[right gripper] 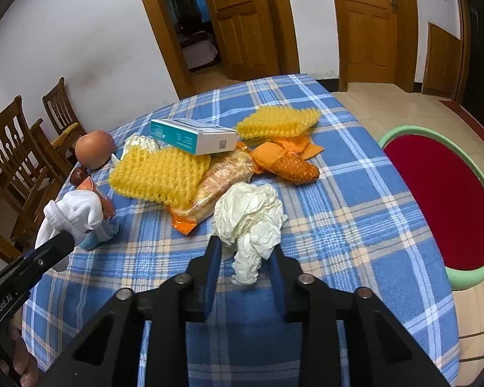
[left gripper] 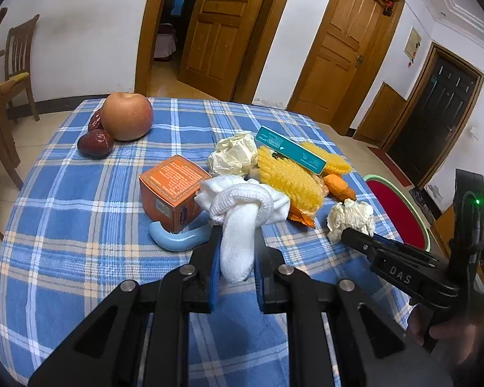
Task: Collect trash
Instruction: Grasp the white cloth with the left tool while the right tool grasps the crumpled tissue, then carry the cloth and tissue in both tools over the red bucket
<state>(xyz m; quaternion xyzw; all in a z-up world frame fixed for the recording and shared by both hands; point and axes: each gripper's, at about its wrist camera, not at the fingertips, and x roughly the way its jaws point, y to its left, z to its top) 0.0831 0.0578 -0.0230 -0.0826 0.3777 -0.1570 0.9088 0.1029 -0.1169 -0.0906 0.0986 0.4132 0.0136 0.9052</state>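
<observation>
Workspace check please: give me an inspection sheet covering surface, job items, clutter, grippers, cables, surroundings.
Surface: blue plaid tablecloth, flat.
Job's things: crumpled cream paper wad in the right gripper; second crumpled paper wad, two yellow foam fruit nets, orange snack wrappers, teal-and-white carton, orange cardboard box on the table.
Clutter: knotted white cloth in the left gripper; red-yellow apple, red dates, light-blue plastic piece.
Grippers: both shut on their loads.
Cables: nothing seen.
Surroundings: green-rimmed red basin on the floor, wooden chairs, wooden doors.
</observation>
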